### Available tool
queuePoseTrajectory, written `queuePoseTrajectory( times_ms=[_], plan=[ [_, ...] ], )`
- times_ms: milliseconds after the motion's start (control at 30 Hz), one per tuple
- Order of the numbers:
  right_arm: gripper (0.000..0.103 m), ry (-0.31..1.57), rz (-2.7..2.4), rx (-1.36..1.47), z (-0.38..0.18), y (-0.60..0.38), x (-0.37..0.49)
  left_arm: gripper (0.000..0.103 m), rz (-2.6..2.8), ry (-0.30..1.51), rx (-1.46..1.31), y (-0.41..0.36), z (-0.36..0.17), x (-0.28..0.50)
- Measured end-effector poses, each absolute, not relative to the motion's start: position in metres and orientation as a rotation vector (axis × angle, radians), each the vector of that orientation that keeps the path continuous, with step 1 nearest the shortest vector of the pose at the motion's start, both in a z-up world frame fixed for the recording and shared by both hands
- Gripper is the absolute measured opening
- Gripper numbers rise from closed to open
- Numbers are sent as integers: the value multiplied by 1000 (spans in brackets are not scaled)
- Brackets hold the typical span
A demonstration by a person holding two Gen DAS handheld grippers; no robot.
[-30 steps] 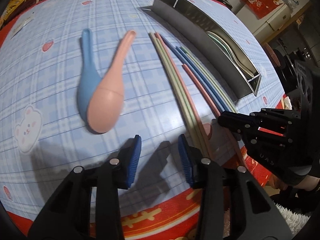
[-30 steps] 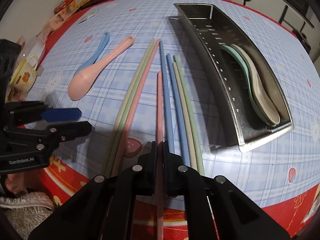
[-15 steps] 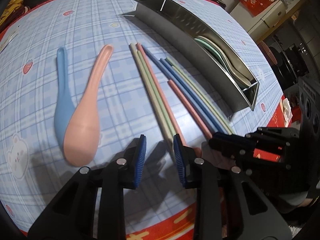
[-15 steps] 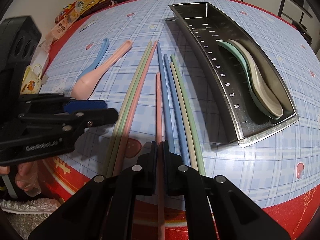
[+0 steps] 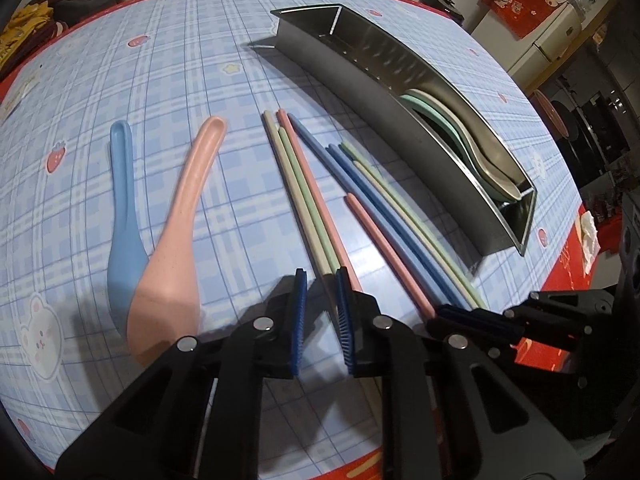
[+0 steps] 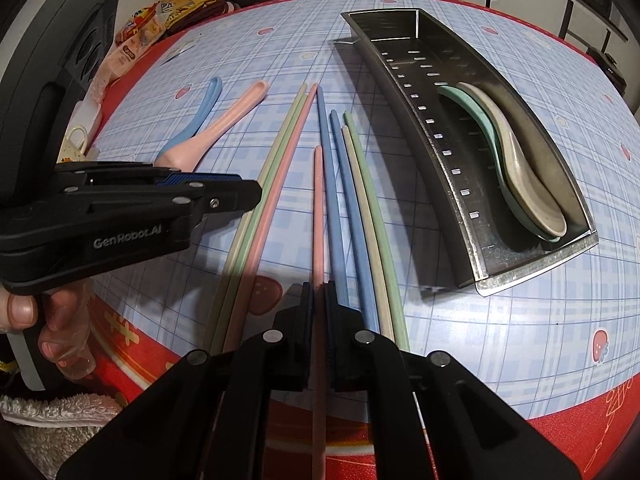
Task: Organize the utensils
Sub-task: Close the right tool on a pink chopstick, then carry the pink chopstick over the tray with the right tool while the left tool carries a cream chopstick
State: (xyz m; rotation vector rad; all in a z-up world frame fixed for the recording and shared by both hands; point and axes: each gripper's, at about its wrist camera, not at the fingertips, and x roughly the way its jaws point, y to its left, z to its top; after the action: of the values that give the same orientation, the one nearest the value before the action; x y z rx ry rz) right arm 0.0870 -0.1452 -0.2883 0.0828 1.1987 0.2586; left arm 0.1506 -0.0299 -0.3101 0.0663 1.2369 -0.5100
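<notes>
My left gripper (image 5: 321,280) hovers over the near ends of a beige, green and pink chopstick bundle (image 5: 308,196). Its jaws are closing with the beige stick's end between them, and a gap still shows beside the pads. From the right wrist view the left gripper (image 6: 250,196) sits just left of that bundle (image 6: 276,168). My right gripper (image 6: 319,292) is shut on a single pink chopstick (image 6: 318,208) lying on the cloth. Two blue, one beige and one green chopstick (image 6: 360,200) lie beside it. A blue spoon (image 5: 120,208) and a pink spoon (image 5: 176,240) rest further left.
A long metal tray (image 6: 424,128) at the right holds a green spoon (image 6: 476,120) and a beige spoon (image 6: 520,168). Snack packets (image 6: 136,44) and a mug (image 6: 78,140) sit at the table's left edge. A hand (image 6: 48,320) grips the left tool. The red table border runs along the near edge.
The left gripper has moved right, from beside the pink spoon to the three-stick bundle, and its jaws have narrowed. The right gripper has kept still on the pink chopstick.
</notes>
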Motion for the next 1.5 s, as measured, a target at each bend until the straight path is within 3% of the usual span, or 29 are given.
queuePoseTrajectory(
  times_ms=[200,967,1233,1500],
  plan=[
    [6,1198,256,80,-288,-145,87,13,-477,1230,66,-31,-311,160],
    [6,1184,247,29,-288,-139,89,13,-502,1212,237,-10,-315,116],
    [6,1183,255,14,-288,-137,91,13,-510,1204,213,-9,-316,114],
    [6,1253,284,90,-287,-145,100,10,-498,1281,-13,16,-310,120]
  ],
)
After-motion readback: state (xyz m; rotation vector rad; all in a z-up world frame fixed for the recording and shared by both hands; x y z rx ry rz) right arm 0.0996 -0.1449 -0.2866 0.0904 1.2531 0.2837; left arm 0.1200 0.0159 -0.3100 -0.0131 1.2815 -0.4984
